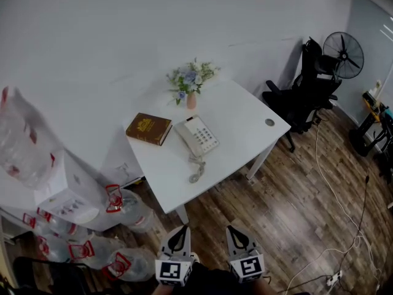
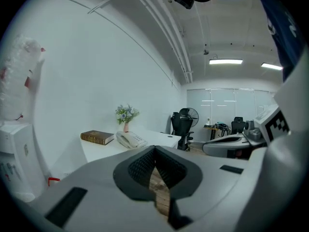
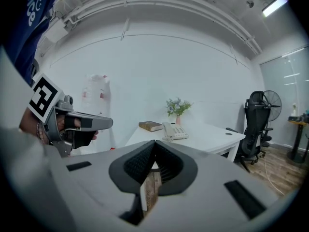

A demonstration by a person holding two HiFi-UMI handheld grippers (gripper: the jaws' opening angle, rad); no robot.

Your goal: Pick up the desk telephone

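Seen from the head camera, a white table stands in the middle of the frame against a white wall, on a wood floor. The desk telephone lies near the table's centre, turned at a slant, with its keypad facing up. A small grey piece, perhaps its cord, trails from its near end toward the table's front edge, though it is too small to identify. A brown book lies just to the left of the phone, and a small vase of flowers stands behind it by the wall. At the bottom centre of the frame, the left gripper and the right gripper sit side by side, well short of the table. Each gripper view shows the dark jaws pressed together with nothing between them. The phone appears small and distant in the left gripper view and the right gripper view. The step in hand seems to be the approach. To do it well, the jaws likely need to spread wide before reaching the phone, since its body looks broad. Coming in from the front edge on the right side would probably keep clear of the book and vase. The trailing piece may drag or snag as the phone rises.
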